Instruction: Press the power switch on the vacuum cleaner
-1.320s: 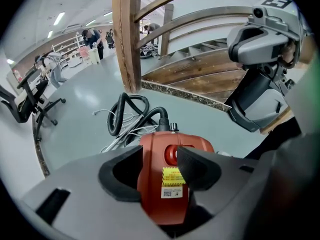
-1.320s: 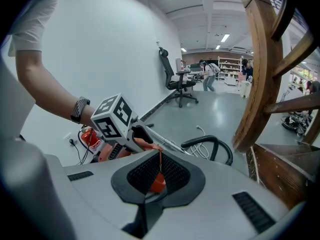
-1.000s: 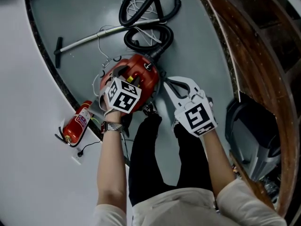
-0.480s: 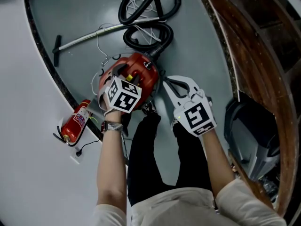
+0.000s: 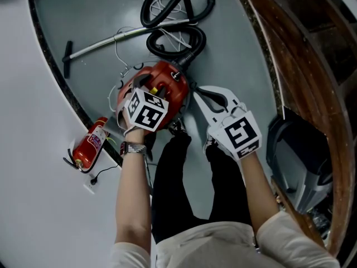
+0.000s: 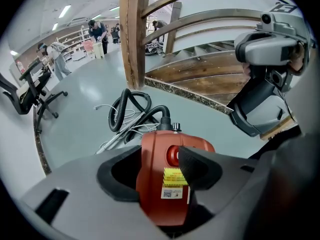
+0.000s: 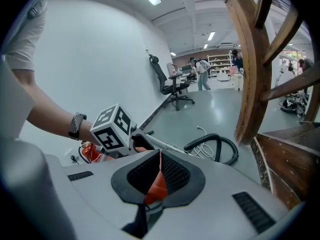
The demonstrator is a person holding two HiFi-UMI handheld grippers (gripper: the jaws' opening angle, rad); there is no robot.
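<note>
The red vacuum cleaner lies on the grey floor in front of my feet. My left gripper hangs right over its body. In the left gripper view, my left gripper is open and its jaws straddle the red body. Its right pad lies beside the round red switch and a yellow label. My right gripper is shut and empty, just right of the vacuum. In the right gripper view, my right gripper shows pads that meet, with a sliver of red behind them.
The black hose coils beyond the vacuum, and a metal wand runs off to the left. A red fire extinguisher lies by the white wall. A wooden stair rail curves along the right, above a grey-and-black object.
My right gripper has shifted slightly right and up. The left gripper has stayed over the vacuum with hardly any movement.
</note>
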